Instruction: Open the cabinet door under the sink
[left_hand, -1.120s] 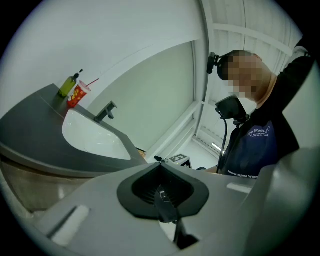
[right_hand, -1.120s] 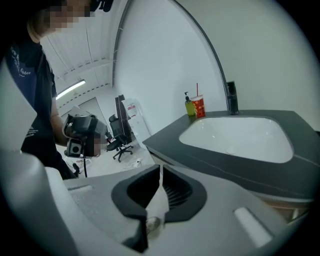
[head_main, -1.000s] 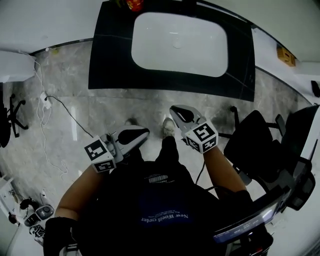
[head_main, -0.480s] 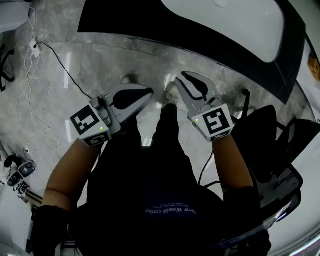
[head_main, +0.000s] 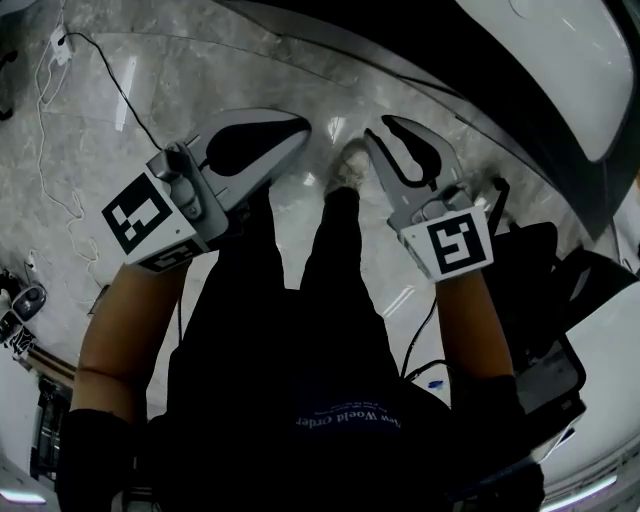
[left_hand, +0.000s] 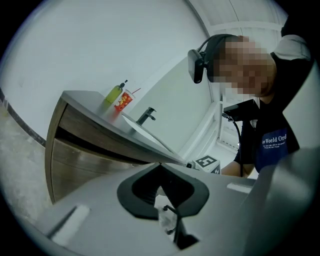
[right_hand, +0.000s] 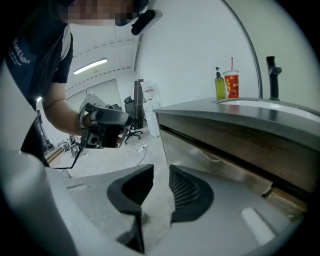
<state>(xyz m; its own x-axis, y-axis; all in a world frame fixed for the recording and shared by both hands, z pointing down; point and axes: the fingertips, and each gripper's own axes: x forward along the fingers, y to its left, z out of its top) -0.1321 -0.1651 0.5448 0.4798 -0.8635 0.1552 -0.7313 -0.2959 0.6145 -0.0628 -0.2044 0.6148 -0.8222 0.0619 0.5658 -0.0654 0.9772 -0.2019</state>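
The right gripper (right_hand: 161, 169) has its jaws a narrow slot apart; they have just been opening, and only floor shows between the ribbed pads (right_hand: 182, 190). The left gripper (left_hand: 160, 164) is clenched, its two tips meeting with nothing caught in them.

In the head view both grippers point away from the person's body, the left gripper (head_main: 298, 126) beside the right gripper (head_main: 386, 128), and a shoe (head_main: 346, 170) on the pale marble floor (head_main: 100, 150) sits between and just under their tips.

Ahead of the right fingers and off to their right stands the cabinet (right_hand: 235, 142) under the sink, a wooden front below a grey countertop (right_hand: 250, 107); the fingers are clear of it. From the left fingers the same cabinet (left_hand: 80, 160) lies ahead and to their left, also untouched, and its front looks closed as far as these views show.

Above the cabinet, further out from both sets of tips, are the black faucet (right_hand: 272, 77), a yellow-green soap bottle (right_hand: 220, 85) and a red cup (right_hand: 231, 84) with a straw. The white basin (head_main: 570, 70) fills the corner beyond the right gripper, and a black chair (head_main: 530, 270) stands to that gripper's outer side
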